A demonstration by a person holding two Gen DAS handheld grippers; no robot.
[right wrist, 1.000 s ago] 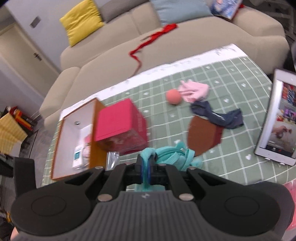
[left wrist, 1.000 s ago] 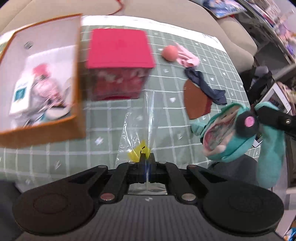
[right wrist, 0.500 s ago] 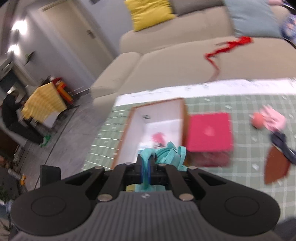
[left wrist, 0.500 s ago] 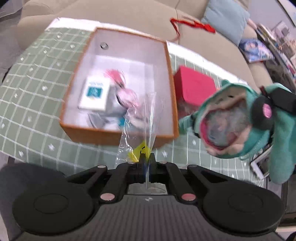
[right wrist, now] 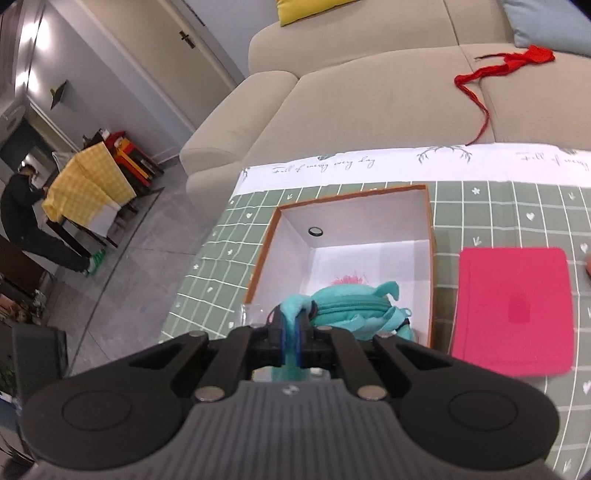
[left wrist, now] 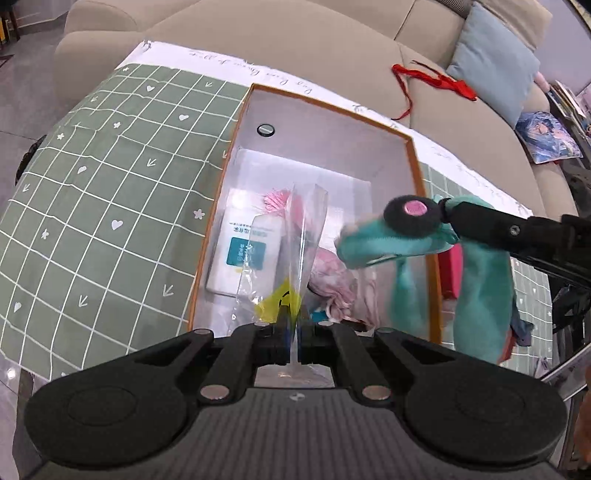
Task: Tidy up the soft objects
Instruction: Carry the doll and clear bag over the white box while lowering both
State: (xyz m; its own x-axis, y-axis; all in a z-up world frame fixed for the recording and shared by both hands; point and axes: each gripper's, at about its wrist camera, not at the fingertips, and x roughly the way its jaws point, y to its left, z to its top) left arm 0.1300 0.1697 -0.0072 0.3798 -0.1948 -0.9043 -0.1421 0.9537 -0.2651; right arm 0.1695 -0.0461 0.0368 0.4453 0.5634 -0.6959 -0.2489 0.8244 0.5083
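Teal plush [right wrist: 351,310] above tablecloth [right wrist: 325,165] lettered "every day".

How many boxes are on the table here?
2: an open orange-rimmed box near the table's sofa-side edge, and a closed pink box right beside it. Others may lie outside the views.

A home living room, seen over a low table.

A beige sofa [right wrist: 369,92] with a yellow cushion [right wrist: 306,9] and a pale blue cushion [left wrist: 495,55] stood behind a table under a green checked cloth [left wrist: 92,192]. Beyond were a panelled door [right wrist: 173,55], a grey tiled floor [right wrist: 122,288] and a person [right wrist: 33,221] at a yellow-draped table [right wrist: 88,184].
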